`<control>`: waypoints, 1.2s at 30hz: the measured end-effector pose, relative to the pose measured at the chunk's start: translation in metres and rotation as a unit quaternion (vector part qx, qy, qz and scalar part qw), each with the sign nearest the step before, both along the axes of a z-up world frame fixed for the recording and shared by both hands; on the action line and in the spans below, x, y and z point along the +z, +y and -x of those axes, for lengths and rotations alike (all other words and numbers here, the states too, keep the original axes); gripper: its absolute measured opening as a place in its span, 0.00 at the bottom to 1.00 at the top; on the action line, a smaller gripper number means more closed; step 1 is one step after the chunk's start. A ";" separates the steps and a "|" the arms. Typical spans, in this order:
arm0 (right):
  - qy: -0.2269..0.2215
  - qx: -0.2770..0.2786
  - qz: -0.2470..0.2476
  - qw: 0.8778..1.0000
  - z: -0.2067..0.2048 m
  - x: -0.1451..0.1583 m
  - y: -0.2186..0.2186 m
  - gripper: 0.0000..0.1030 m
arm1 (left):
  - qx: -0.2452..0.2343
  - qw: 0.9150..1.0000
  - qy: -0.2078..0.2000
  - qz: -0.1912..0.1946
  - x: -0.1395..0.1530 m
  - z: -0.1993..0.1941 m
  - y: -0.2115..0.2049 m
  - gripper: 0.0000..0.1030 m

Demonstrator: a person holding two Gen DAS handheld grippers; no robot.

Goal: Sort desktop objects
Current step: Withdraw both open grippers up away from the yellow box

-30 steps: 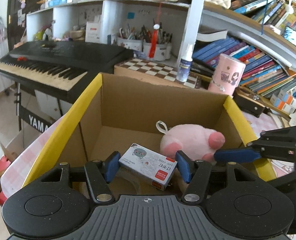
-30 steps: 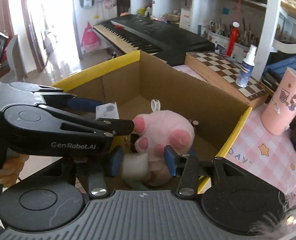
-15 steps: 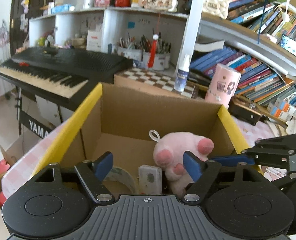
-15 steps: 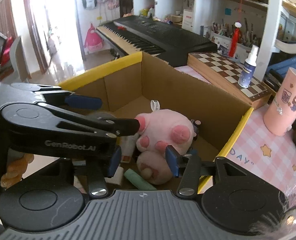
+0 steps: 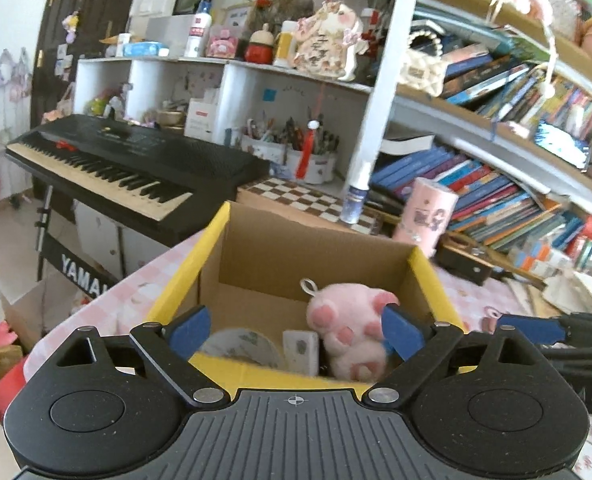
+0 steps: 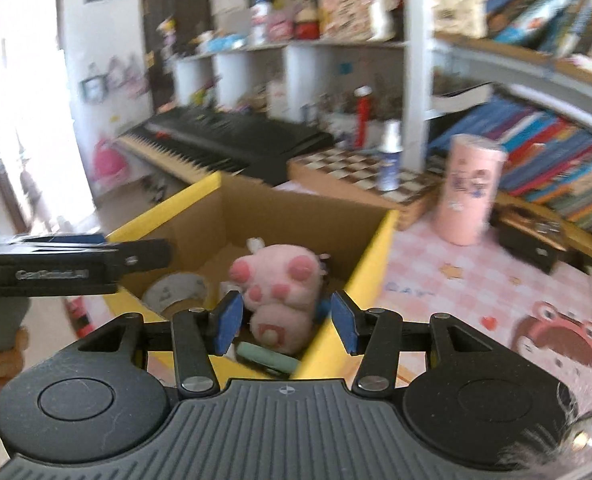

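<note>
A cardboard box with yellow rims (image 5: 211, 240) (image 6: 372, 264) holds a pink plush (image 5: 348, 328) (image 6: 279, 280), a tape roll (image 5: 239, 344) (image 6: 175, 292), a small white box (image 5: 300, 350) standing on end and a green stick (image 6: 267, 358). My left gripper (image 5: 294, 330) hovers over the near rim. Its jaws are opening wide and nothing is between them. My right gripper (image 6: 287, 322) is above the box's right corner, open with a modest gap, and it holds nothing. Each gripper shows at the edge of the other's view, the right gripper (image 5: 536, 328) and the left gripper (image 6: 71, 256).
A black keyboard (image 5: 115, 160) stands behind the box on the left. A chessboard (image 5: 296, 198), a spray bottle (image 5: 354, 196) and a pink tin (image 5: 426, 216) sit behind it. Bookshelves fill the right. A pink checked cloth (image 6: 476, 280) covers the table.
The left gripper let go of the small printed box, which now stands inside the carton, and its jaws widened. The right gripper dropped a white block. Both grippers drew back and rose.
</note>
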State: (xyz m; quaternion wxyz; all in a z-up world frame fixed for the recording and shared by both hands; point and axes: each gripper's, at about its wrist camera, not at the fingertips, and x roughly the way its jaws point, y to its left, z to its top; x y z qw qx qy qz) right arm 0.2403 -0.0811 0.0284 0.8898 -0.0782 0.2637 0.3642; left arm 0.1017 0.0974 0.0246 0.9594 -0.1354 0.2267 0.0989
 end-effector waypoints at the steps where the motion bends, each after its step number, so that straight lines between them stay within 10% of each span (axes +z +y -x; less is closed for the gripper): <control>1: -0.006 -0.017 -0.004 1.000 0.007 0.001 -0.005 0.46 | -0.005 1.000 -0.001 -0.001 0.000 0.005 -0.002 0.92; 10: -0.030 -0.162 -0.008 0.986 0.071 -0.011 -0.037 0.59 | -0.038 0.999 0.018 -0.014 -0.011 0.054 -0.018 0.96; 36: 0.027 -0.297 0.020 0.954 0.188 -0.046 -0.089 0.94 | -0.080 0.994 0.044 -0.052 -0.026 0.126 -0.060 1.00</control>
